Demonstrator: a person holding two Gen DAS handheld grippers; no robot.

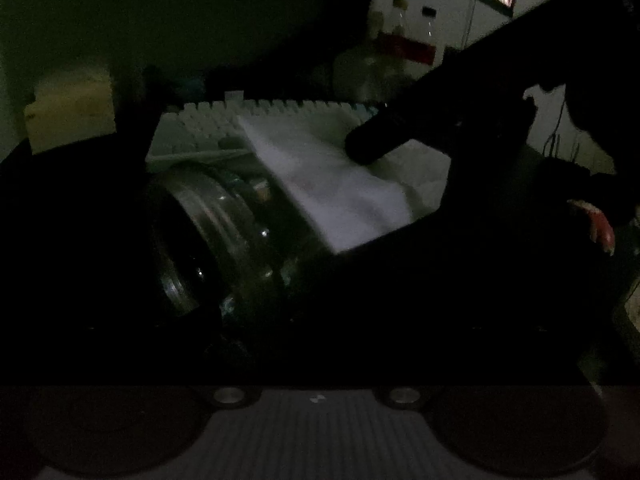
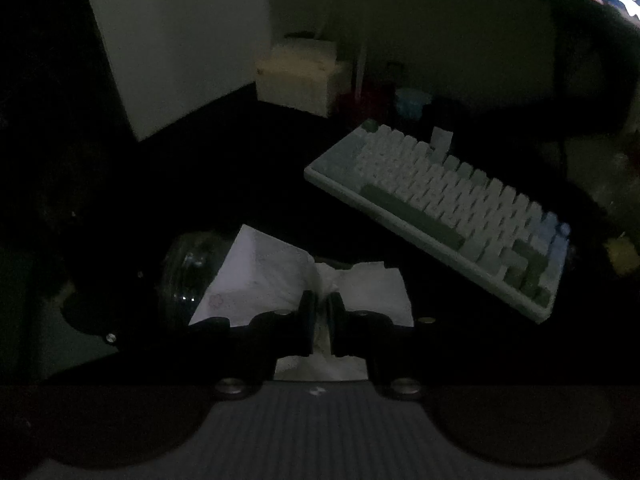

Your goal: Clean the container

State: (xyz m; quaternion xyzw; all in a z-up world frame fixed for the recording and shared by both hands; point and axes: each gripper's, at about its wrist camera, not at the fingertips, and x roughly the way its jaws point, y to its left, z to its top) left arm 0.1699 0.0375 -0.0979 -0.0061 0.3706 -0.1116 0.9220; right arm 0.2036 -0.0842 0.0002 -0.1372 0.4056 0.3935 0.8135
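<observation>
Tongs first: pinching a crumpled white tissue (image 2: 272,280) with the right tongs (image 2: 320,312), jaws pressed nearly together on the wad. Keeping the left tongs (image 1: 264,264) spread about as wide as possible around the glass jar (image 1: 216,240), but not managing to tell in this murk whether the pads are actually pressing on the glass. Working on a dark desk, just in front of a pale keyboard (image 2: 440,208). Looking at 1 jar lying on its side, squarely between the left jaws and just left of the right tongs' tips, with the tissue draped against its flank. Guessing at the handling: dealing with stiff, smooth glass here, so probably slippery, breakable, and happy to roll away, being round and tipped over. Thinking the safest hold is across the widest part of the body with both pads square on, not on the ribbed rim end. Treating the tissue as the opposite: light, floppy, tearing easily, so wiping gently while bracing the jar against rolling.
</observation>
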